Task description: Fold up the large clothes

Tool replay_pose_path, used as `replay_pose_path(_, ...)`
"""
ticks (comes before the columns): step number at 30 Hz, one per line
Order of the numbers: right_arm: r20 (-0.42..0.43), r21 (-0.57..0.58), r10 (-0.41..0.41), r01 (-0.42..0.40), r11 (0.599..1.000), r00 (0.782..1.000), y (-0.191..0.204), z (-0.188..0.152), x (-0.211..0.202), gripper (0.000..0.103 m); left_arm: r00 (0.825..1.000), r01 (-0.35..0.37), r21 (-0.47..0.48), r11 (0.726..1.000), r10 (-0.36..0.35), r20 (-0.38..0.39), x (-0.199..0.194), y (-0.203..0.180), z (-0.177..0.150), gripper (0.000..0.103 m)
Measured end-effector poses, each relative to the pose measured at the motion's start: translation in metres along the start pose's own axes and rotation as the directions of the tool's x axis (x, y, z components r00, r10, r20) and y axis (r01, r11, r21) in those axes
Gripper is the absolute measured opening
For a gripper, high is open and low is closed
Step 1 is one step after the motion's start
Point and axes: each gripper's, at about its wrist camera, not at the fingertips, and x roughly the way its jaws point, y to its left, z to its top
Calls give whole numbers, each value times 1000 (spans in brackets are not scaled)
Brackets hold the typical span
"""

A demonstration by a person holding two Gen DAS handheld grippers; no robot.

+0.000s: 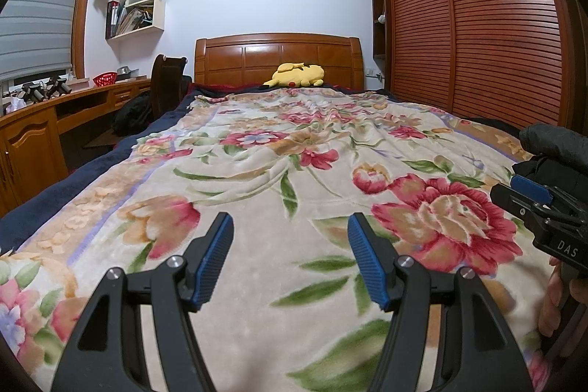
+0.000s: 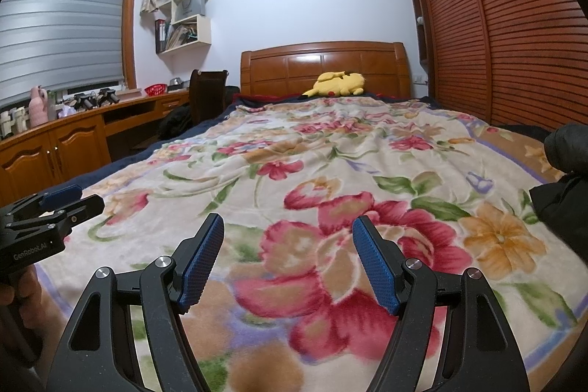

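A floral blanket (image 1: pixel 264 149) covers the bed (image 1: pixel 55 193). A dark garment (image 2: pixel 562 193) (bunched) lies at the bed's right edge. A yellow plush (image 1: pixel 297 75) rests by the headboard. The left hand-held gripper (image 1: pixel 290 241) and right hand-held gripper (image 2: pixel 288 241) hover spread, holding nothing.

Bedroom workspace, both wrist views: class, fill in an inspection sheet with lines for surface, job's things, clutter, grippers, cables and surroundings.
Surface: bed covered by a floral blanket, spread fairly flat with ripples toward the headboard.
Job's things: dark garment bunched at the blanket's right edge, not held.
Clutter: yellow plush toy by the headboard.
Grippers: left gripper and right gripper above the blanket, jaws open, nothing between them.
Cables: nothing seen.
Surroundings: desk with red basket on the left, wall shelves, slatted wardrobe on the right.
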Motion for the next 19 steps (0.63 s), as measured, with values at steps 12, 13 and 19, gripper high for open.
replay_pose_path(12,1,0,0,0,1000,1000,-1,0,0,75,1000,-1,1,1000,1,1,0,0,0,64)
replay_pose_path(13,1,0,0,0,1000,1000,-1,0,0,75,1000,-1,2,1000,1,1,0,0,-1,64)
replay_pose_path(19,1,1,1,-1,1000,1000,-2,0,0,75,1000,0,1,1000,0,1,0,0,-1,64)
